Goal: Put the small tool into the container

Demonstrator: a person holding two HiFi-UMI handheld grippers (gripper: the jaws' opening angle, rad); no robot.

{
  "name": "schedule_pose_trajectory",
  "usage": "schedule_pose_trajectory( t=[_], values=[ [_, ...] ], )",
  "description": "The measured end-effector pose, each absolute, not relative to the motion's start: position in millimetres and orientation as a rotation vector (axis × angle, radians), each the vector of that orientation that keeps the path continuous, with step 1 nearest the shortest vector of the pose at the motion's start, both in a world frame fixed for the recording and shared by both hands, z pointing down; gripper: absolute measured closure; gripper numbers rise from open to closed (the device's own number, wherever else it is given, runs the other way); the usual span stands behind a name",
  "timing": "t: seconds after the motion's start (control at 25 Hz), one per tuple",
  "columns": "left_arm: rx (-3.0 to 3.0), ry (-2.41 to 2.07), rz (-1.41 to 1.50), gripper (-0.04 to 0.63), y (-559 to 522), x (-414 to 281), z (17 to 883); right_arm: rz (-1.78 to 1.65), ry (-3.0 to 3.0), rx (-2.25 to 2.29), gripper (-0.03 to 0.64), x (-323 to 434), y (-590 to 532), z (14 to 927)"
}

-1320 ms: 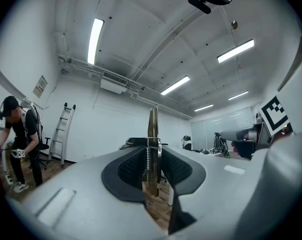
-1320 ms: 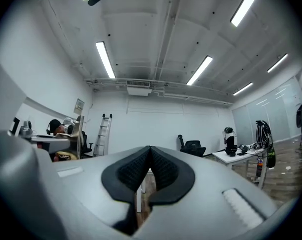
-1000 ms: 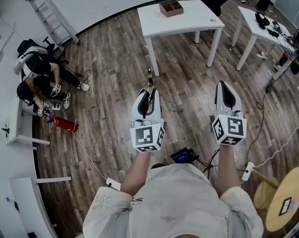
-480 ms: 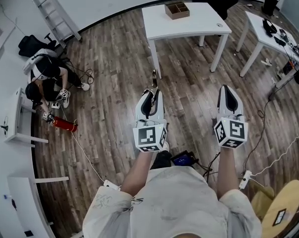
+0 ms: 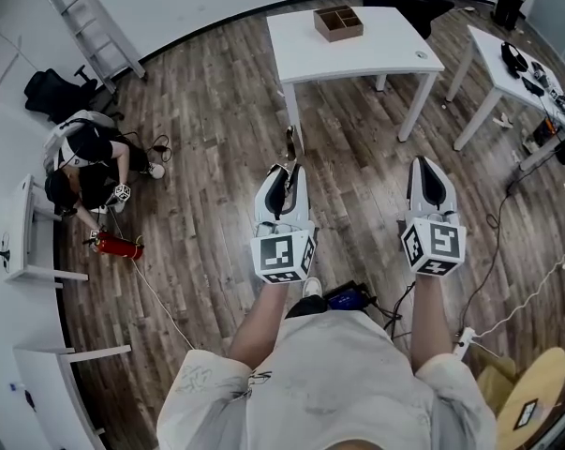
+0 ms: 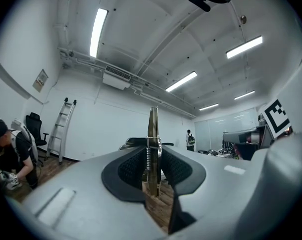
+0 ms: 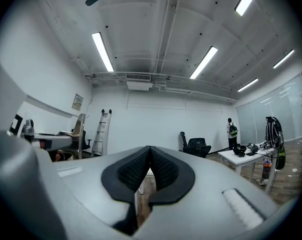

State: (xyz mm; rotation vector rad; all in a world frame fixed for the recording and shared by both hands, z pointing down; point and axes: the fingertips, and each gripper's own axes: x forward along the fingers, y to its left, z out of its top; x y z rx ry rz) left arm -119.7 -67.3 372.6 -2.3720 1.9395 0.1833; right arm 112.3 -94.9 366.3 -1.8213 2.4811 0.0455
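My left gripper [image 5: 284, 171] is shut on a small metal tool [image 5: 290, 144] with a spring, which sticks out past the fingertips toward the far table. In the left gripper view the tool [image 6: 153, 144] stands upright, clamped between the black pads [image 6: 130, 167]. My right gripper [image 5: 423, 164] is held level beside the left one and is shut with nothing in it; its pads [image 7: 135, 168] meet in the right gripper view. The container, a wooden box [image 5: 338, 22] with compartments, sits on a white table [image 5: 376, 56] well ahead of both grippers.
A person crouches on the floor at the left [image 5: 83, 160] beside a red fire extinguisher [image 5: 118, 246]. A ladder [image 5: 87, 23] leans on the far wall. A second white table [image 5: 503, 62] stands at the right, with cables [image 5: 507, 300] on the floor and a round wooden table [image 5: 529, 395] nearby.
The white table and box have shifted slightly right and lower in the head view. The crouching person has changed place. Both grippers keep their pose, and the tool is still held.
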Motion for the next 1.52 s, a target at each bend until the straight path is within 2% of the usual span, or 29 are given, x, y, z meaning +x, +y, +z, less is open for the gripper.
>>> schedule_pose_trajectory(
  t=[1.52],
  values=[
    [-2.450, 1.854, 0.189, 0.489, -115.8, -112.0, 359.8, 0.094, 2.405, -1.899, 0.612, 107.3, -125.6, 351.5]
  ],
)
